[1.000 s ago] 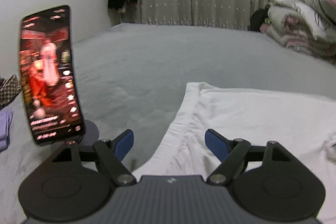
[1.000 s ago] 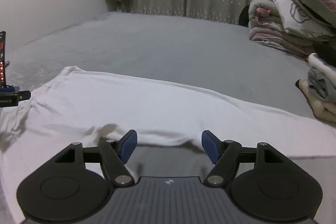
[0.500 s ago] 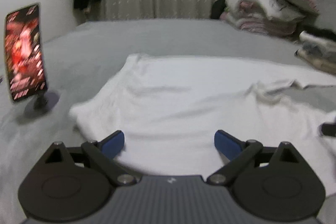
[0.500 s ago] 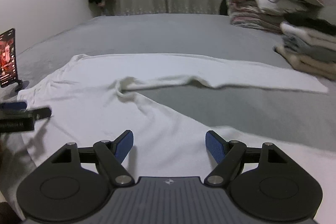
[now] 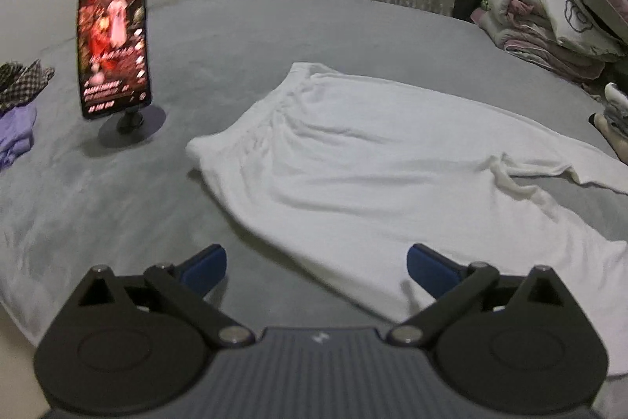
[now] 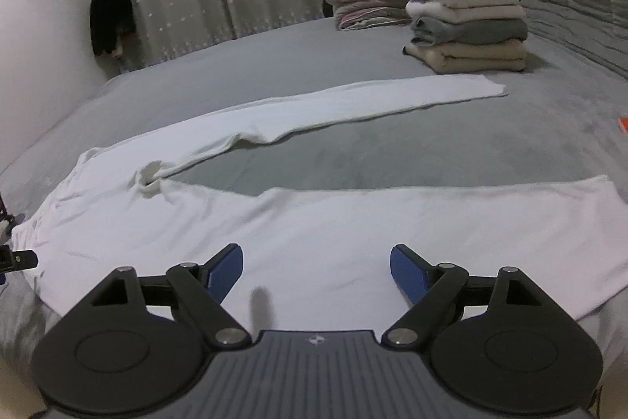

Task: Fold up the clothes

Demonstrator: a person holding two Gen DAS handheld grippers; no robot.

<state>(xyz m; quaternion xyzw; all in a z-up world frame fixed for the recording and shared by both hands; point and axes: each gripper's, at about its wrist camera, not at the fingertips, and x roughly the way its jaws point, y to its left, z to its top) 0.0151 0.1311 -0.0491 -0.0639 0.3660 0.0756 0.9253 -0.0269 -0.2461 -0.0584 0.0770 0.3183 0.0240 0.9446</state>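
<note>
- White trousers (image 6: 333, 226) lay spread flat on the grey bed (image 6: 392, 152), legs reaching right.
- Left claw (image 5: 316, 264) gaped wide, empty, near the waistband.
- Right claw (image 6: 316, 264) gaped wide, apparently just above the near leg.
- Folded stack (image 6: 467, 26) sat far right.

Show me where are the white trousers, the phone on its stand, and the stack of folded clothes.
white trousers (image 6: 333, 222), right wrist view, on the near leg.
phone (image 5: 114, 38), left wrist view, on the lit screen.
stack of folded clothes (image 6: 469, 30), right wrist view, on the grey piece in the middle of the stack.
</note>
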